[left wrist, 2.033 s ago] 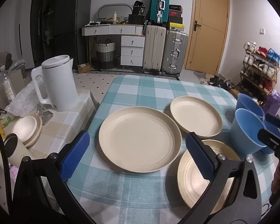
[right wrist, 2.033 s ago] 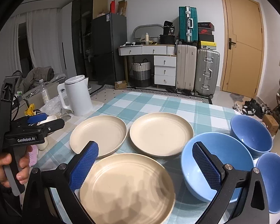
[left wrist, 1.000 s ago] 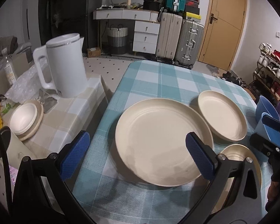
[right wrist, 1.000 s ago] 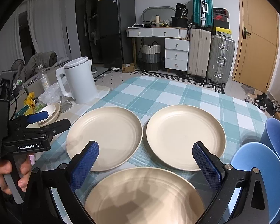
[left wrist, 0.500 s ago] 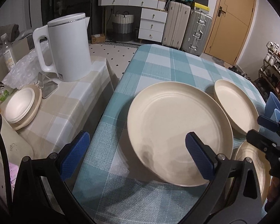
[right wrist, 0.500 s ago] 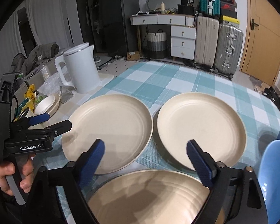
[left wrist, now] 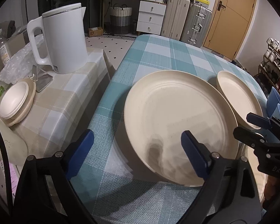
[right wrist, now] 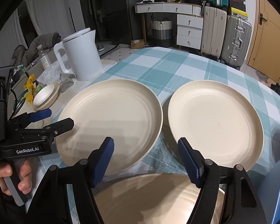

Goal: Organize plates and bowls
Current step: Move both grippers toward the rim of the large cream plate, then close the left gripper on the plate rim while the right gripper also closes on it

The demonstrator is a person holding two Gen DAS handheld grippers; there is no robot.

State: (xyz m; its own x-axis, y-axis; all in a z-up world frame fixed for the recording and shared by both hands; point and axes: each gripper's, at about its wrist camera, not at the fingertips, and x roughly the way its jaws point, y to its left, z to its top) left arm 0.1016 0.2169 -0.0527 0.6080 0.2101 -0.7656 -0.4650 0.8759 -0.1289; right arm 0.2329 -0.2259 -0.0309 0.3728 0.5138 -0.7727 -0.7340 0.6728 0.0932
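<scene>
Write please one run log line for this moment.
left gripper: open, straddling near rim of left cream plate | right gripper: open, above tan plate | nothing held

left tool (left wrist: 136, 149) gaping wide, right tool (right wrist: 145, 156) gaping wide, both low, tilted down, empty

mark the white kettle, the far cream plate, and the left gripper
white kettle (right wrist: 84, 54), right wrist view, on the body's side wall.
far cream plate (right wrist: 214, 119), right wrist view, on the flat centre of the dish.
left gripper (left wrist: 136, 153), left wrist view, midway between the blue fingertips; jaws open.
</scene>
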